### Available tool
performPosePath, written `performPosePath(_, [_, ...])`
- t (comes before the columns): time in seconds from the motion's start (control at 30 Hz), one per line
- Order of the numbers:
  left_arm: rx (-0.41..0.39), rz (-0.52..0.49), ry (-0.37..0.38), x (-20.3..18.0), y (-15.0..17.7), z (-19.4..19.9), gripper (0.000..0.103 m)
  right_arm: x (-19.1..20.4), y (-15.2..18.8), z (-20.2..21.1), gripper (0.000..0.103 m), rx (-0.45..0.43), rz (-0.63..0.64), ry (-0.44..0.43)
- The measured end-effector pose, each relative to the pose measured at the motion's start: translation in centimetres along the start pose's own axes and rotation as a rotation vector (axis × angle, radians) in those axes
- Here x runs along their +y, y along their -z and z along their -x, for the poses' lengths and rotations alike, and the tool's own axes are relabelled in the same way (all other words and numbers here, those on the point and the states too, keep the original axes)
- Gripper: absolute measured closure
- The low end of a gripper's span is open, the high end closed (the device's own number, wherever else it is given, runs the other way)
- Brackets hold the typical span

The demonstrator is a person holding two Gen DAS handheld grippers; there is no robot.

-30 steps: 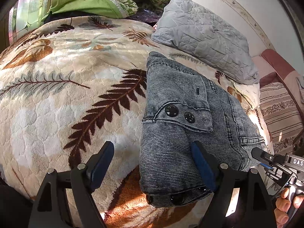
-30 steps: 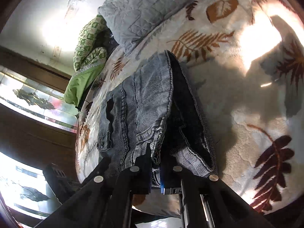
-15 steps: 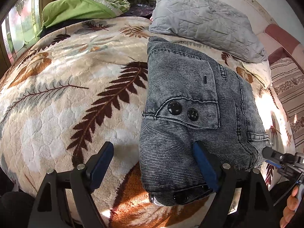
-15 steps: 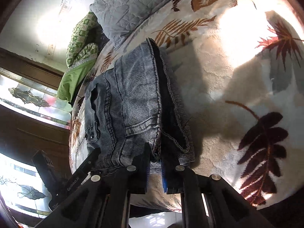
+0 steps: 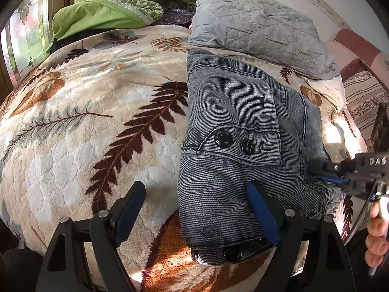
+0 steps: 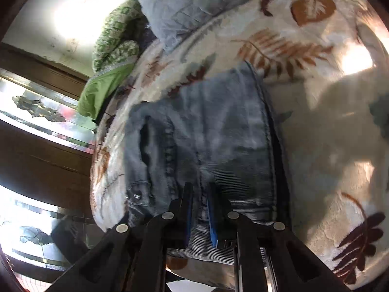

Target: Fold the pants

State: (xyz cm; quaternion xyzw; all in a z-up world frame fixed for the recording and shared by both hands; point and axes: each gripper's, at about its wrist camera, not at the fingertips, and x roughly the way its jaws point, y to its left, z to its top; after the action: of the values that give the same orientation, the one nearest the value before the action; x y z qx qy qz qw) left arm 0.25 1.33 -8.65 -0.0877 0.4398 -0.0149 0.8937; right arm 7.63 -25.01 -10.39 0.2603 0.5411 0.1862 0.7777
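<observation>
Grey-blue denim pants (image 5: 233,131) lie folded into a thick bundle on a leaf-print blanket (image 5: 97,126). Two black buttons show on top. My left gripper (image 5: 197,204) is open, its jaws wide apart; its right finger (image 5: 260,209) rests against the near end of the bundle, its left finger over the blanket. The right gripper (image 5: 330,175) shows at the pants' right edge in the left wrist view. In the right wrist view the right gripper (image 6: 200,209) has its jaws slightly parted with the pants (image 6: 206,131) edge between them; the view is blurred.
A grey quilted pillow (image 5: 257,29) lies just beyond the pants. Green bedding (image 5: 102,17) is piled at the back left. A window (image 6: 36,112) and dark wood frame run along the bed's far side. A striped cushion (image 5: 364,97) sits at the right.
The right gripper's jaws have parted slightly from the pants edge and it has swung round over the bundle. The pants now lie flatter. The left gripper stayed open and moved in closer.
</observation>
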Motion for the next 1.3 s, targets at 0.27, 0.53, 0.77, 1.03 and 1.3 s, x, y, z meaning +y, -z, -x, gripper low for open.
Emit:
performPosePath(0.27, [0.000,0.010,0.009,0.1,-0.2,-0.1,0.016,3.5,-3.6,2.1,0.081,-0.053,0.078,-0.047])
performPosePath(0.53, [-0.001,0.009,0.018,0.2,-0.2,-0.1,0.015,-1.6,-9.5,-2.6,0.037,-0.039,-0.071,0.044])
performPosePath(0.77, [0.000,0.040,0.032,0.6,-0.3,-0.1,0.014,-0.1,-7.2,3.0,0.035,-0.132,0.025,0.043])
performPosePath(1.03, [0.002,0.041,0.028,0.4,-0.4,0.1,0.014,-0.4,-3.9,0.1,0.035,0.010,0.035,-0.086])
performPosePath(1.3, [-0.050,0.059,0.013,1.2,-2.9,2.6,0.015,1.8,-2.0,-1.2,0.037,0.006,0.223,0.078])
